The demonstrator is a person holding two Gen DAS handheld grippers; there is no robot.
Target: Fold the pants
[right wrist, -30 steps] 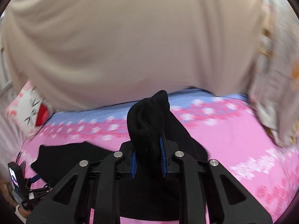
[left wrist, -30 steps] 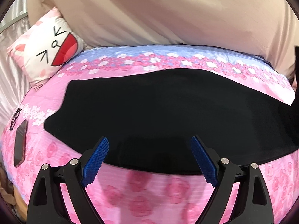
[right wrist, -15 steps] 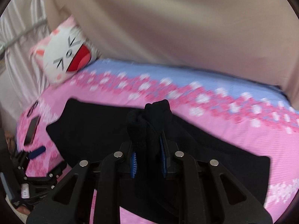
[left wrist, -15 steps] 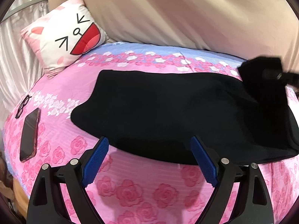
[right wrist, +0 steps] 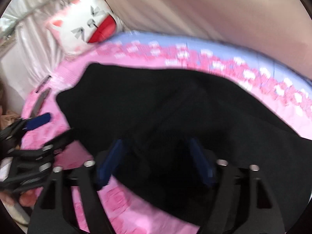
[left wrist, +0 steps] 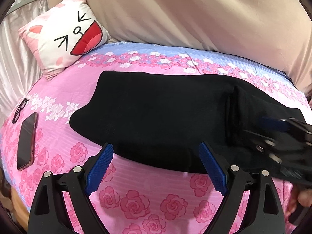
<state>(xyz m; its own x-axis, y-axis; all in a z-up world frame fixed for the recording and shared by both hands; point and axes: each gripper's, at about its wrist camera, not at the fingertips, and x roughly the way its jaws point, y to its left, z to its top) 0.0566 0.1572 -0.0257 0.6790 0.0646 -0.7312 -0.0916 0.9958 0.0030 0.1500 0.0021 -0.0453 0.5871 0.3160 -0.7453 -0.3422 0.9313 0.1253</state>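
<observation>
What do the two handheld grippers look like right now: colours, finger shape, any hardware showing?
Both match: the left gripper and right gripper have black, triangular cut-out finger frames with silver round bolts at the joints. Each finger carries a flat, ribbed blue pad. No cables or sleeves show.

A cat pillow (left wrist: 66, 37) with a big red mouth sits far ahead of the tongs, up on the left. A phone (left wrist: 27, 140) lies flat on the pink rose bedspread (left wrist: 136, 200), left of the tongs. Black glasses (left wrist: 19, 110) rest just beyond it. A tan curtain (left wrist: 195, 13) hangs behind.
</observation>
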